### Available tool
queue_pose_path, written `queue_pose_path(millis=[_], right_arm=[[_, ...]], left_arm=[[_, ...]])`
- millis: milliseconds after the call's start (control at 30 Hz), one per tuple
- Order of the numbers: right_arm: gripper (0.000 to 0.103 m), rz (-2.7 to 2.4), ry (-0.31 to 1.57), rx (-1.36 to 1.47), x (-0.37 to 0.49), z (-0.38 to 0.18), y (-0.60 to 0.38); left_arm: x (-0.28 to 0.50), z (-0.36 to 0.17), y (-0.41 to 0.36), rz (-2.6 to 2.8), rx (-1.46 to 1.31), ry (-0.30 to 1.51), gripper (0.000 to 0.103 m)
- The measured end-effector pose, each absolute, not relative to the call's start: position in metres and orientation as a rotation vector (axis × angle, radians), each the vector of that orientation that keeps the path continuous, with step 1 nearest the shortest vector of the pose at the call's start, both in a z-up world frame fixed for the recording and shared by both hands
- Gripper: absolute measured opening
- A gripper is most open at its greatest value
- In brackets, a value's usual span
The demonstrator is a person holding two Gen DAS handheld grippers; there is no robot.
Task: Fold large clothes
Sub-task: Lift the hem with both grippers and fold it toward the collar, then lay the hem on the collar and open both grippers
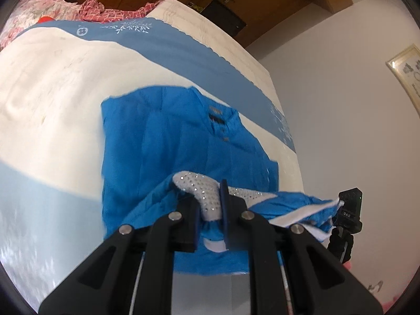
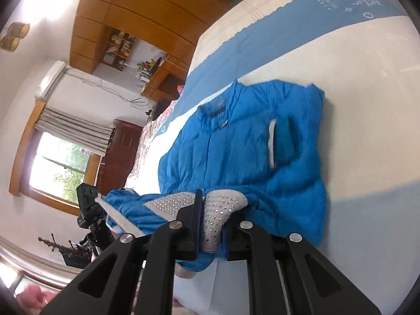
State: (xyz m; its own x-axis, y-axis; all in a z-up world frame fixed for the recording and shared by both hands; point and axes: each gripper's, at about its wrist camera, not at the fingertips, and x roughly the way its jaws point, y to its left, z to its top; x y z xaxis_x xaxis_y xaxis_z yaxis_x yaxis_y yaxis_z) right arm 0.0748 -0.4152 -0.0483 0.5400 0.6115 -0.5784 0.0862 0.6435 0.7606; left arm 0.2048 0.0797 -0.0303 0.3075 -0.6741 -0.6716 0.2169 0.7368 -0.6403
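Fabric filled both wrist views: a bright blue garment [image 1: 168, 141] lay spread on a bed [image 1: 47, 84], collar end farthest from the cameras, with a dark label and small snaps down its placket. Its cloth looked soft and faintly crinkled, with white piping on one side. The near hem was lifted off the bedding and stretched between the two tools.

In the left wrist view, the left gripper [image 1: 210, 204] had its jaws pressed nearly together, pinching a grey-white panel [image 1: 204, 186] studded with small shiny dots, part of the garment's edge. Blue cloth with a white stripe ran from there to the right, where the other tool's black body showed against a pale wall.

In the right wrist view, the right gripper [image 2: 210, 223] pinched the same kind of studded trim [image 2: 220, 204] between its closed jaws, the panel folding over the finger tips in a rounded lobe. The hem sagged leftward toward the other black tool.

The bed cover was cream with broad mid-blue bands, one edged in scallops and printed with white snowflake-like motifs [image 1: 131, 27]. A crumpled red-and-white checked cloth [image 1: 105, 13] lay at the far end of the bed. A wooden wardrobe [image 2: 136, 8] with flat panels stood beyond, and open shelves [image 2: 118, 47] in it held small colourful items too blurred to identify. A window [image 2: 57, 162] with a wooden frame and pleated blind was bright.
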Motion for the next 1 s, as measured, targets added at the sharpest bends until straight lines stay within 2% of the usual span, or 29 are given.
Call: queue_pose_path(millis=[400,667,867,1000], right_arm=[[0.012,0.295,1.062,0.909,0.21,-0.103,-0.453],[0.015,0.256,1.123,0.956,0.244,-0.143,-0.465],[0.02,0.276,1.129,0.973,0.241,-0.141,-0.469],[0.033,0.308,1.105,0.983,0.229,-0.128,-0.472]], left_arm=[[0.338,-0.066,0.034,-0.524,-0.434,1.176,0.012],[0.378,-0.116,0.027,-0.424,-0.416,1.272,0.012],[0.381,-0.122,0.035,-0.447,-0.454,1.302,0.016],[0.372,-0.106,0.048,-0.505,-0.491,1.306,0.024]])
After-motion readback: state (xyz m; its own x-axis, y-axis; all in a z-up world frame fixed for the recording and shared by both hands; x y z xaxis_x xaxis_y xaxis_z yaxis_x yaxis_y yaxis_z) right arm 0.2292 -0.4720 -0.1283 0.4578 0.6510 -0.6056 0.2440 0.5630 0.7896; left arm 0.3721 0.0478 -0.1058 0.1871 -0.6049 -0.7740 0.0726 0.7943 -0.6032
